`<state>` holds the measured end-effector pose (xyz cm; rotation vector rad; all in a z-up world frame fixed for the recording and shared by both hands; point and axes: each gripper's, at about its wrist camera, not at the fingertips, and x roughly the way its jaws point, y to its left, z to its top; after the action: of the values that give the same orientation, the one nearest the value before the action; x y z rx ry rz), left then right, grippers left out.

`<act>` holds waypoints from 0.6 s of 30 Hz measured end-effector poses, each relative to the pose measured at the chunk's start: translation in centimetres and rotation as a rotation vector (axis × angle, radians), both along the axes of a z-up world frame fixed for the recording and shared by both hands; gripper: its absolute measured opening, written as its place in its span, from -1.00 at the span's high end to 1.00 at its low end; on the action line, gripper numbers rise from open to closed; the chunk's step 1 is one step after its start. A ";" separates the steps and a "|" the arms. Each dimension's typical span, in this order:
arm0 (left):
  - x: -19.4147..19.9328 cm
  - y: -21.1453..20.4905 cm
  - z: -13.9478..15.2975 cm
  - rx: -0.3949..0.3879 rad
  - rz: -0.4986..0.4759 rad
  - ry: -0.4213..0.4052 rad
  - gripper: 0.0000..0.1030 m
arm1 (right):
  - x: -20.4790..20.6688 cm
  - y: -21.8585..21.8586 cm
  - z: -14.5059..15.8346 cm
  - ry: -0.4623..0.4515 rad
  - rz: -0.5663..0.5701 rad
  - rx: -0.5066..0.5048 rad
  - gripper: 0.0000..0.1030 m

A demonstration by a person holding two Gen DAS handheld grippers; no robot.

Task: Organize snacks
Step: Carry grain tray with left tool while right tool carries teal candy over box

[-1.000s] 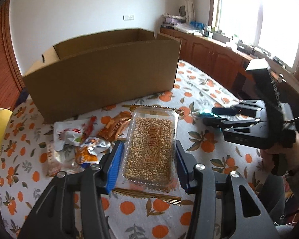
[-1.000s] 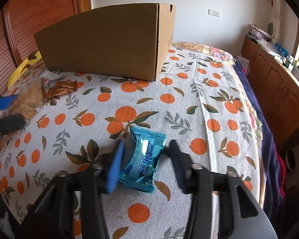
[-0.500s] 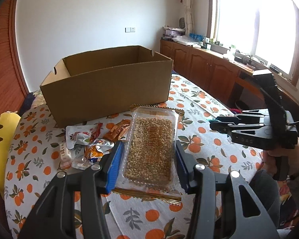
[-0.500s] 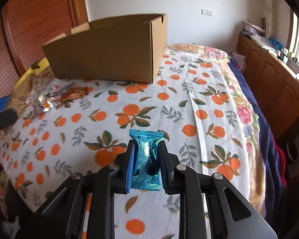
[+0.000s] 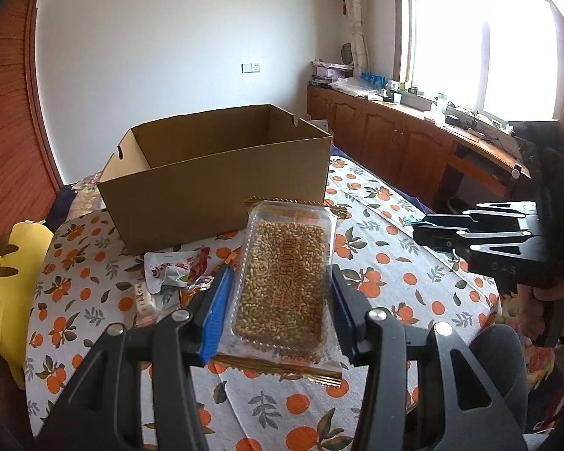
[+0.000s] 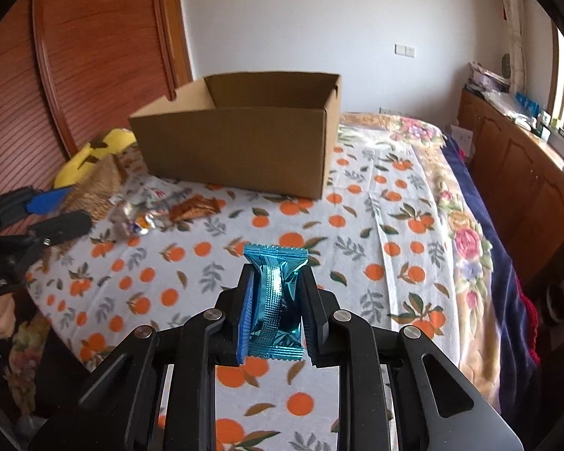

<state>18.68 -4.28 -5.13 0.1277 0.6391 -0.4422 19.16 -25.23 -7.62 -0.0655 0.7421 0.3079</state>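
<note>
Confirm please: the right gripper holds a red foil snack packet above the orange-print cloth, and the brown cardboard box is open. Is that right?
Not quite: the foil snack packet in the right gripper is blue, not red, as the right wrist view shows. It is above the orange-print cloth, and the brown cardboard box is open.

Materials and finishes, 2 wrist views.
Matt cardboard box [image 5: 214, 173]; glossy blue foil pack [image 6: 276, 300]; clear glossy plastic tray [image 5: 285, 278]; printed cloth cover [image 6: 357, 233]; matt black plastic grippers.
</note>
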 end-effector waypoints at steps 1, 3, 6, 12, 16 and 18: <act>0.1 0.1 -0.1 -0.003 0.002 0.001 0.06 | -0.1 0.2 0.1 -0.003 0.004 0.002 0.60; 0.2 0.2 -0.1 -0.005 0.005 0.001 0.06 | -0.2 0.5 0.3 -0.008 0.014 0.001 0.60; 0.4 0.3 0.1 -0.013 0.008 -0.006 0.06 | -0.3 1.1 0.7 -0.016 0.029 -0.002 0.60; 1.0 0.5 1.0 -0.025 0.013 -0.035 0.06 | -0.1 2.2 1.5 -0.032 0.062 0.004 0.60; 2.1 1.0 1.6 -0.031 0.021 -0.050 0.06 | 0.5 2.9 2.0 -0.042 0.086 0.004 0.60; 2.7 1.2 1.8 -0.034 0.027 -0.055 0.06 | 0.9 3.1 2.2 -0.045 0.092 0.005 0.59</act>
<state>21.34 -3.04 -3.31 0.0992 0.5783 -0.4222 20.04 -22.14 -5.47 -0.1024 0.6944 0.3951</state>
